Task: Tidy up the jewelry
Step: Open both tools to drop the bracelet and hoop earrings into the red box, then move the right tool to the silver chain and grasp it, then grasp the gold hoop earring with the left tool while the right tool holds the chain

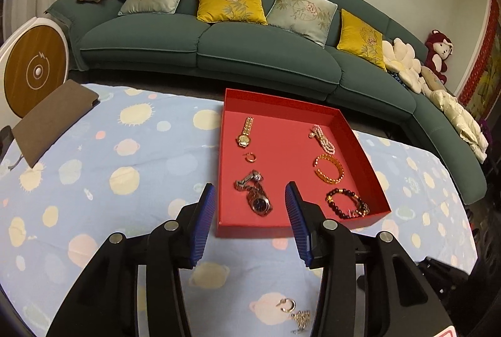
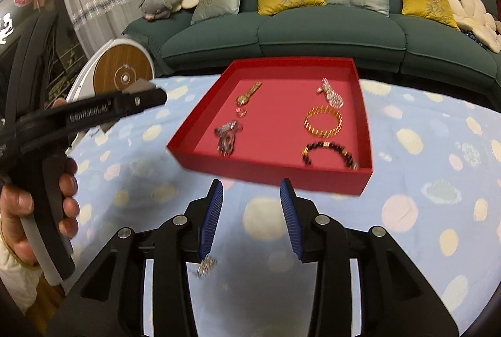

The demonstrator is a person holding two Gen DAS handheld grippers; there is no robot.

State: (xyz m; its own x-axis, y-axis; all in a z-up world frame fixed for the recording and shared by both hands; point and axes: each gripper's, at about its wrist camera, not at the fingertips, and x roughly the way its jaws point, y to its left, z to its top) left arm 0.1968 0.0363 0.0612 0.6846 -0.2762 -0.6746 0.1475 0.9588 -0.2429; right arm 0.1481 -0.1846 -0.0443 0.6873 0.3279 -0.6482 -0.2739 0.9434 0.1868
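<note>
Mostly the jewelry already sits in the red tray [image 1: 357, 136], which rests on the planet-print cloth [image 1: 109, 180] at the table's far side: a gold watch [image 1: 245, 133], a small gold hoop [image 1: 250, 157] and a silver watch [image 1: 255, 194] down its left side, a pearl bracelet [image 1: 324, 139], an amber bead bracelet [image 1: 328, 169] and a dark bead bracelet [image 1: 347, 202] down its right. Two pieces lie outside it on the cloth, near the table's front edge: a second gold hoop [image 1: 287, 304] and, just beside it, a small chain-like piece [image 1: 301, 319] whose make I cannot tell. The left gripper [image 1: 250, 196] hangs over the tray's near-left corner with its blue pads spread wide and nothing between them; the right gripper [image 2: 251, 191] hovers short of the tray, likewise wide and empty, with a blurred glint of the chain-like piece showing below its left pad. I judge the step in hand to be fetching the last loose pieces; the next move calls for one gripper to come down to the cloth near the front edge and pinch the thin hoop without dragging the fabric. White lettering on the side of the left gripper's body, seen from the right wrist, seems to read "GenRobot.AI", though blurred
</note>
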